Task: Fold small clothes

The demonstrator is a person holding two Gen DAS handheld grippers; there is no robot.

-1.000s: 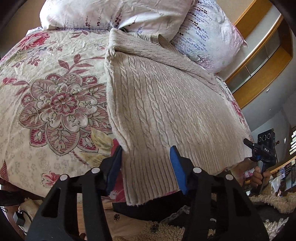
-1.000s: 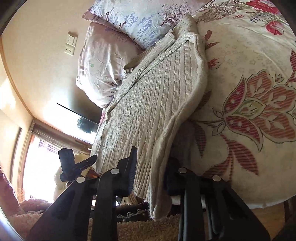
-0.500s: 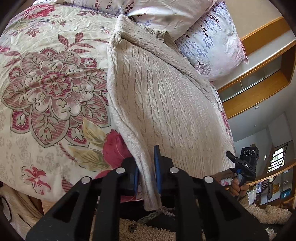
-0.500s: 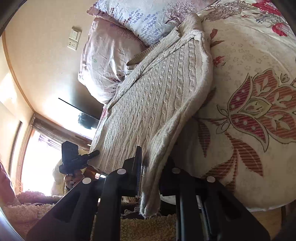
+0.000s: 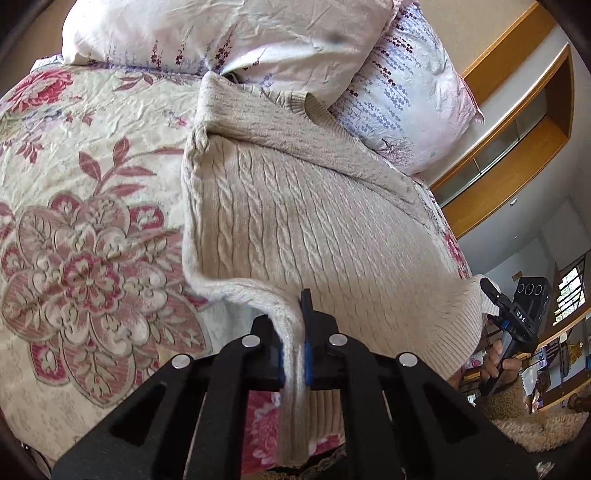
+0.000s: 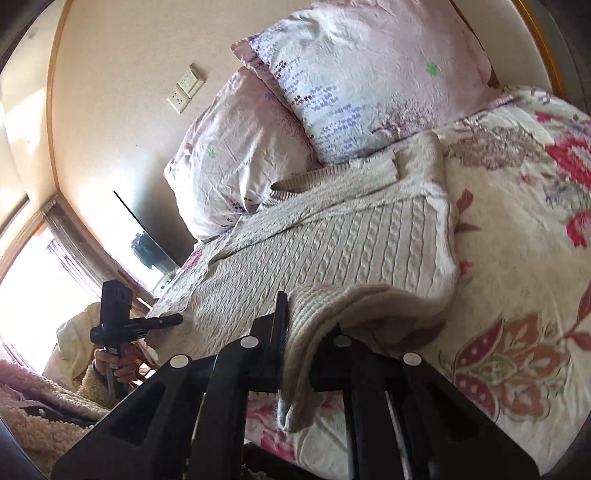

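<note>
**On the bed: both hem corners of the sweater pinched and raised**

On the floral bedspread (image 5: 92, 229) a beige cable-knit sweater (image 5: 314, 229) is laid out, its neckline and folded sleeve lying against two pale pillows (image 5: 229, 33) at the head of the bed.

Left wrist view: the left gripper (image 5: 293, 354) is clamped on the sweater's ribbed hem at one bottom corner. The knit is squeezed between the blue pads (image 5: 307, 354), and a strip of ribbing hangs below the jaws. The pinched edge is lifted off the bedspread, so a raised ridge of fabric runs from the jaws back to the sweater's side edge. The other gripper is seen at far right, held in a hand (image 5: 496, 363) beyond the opposite hem corner.

Right wrist view: the right gripper (image 6: 301, 354) is closed on the other hem corner. The ribbing is bunched in the jaws and drapes over the right finger (that finger is largely hidden by cloth). A fold of the sweater (image 6: 351, 236) is humped up just ahead of the jaws, and a shadow is cast beneath it on the bedspread (image 6: 517, 258). The pillows (image 6: 369, 74) are propped at the wall, a wall socket (image 6: 184, 92) is mounted above them, and a bright window (image 6: 33, 273) is noted at left.
</note>
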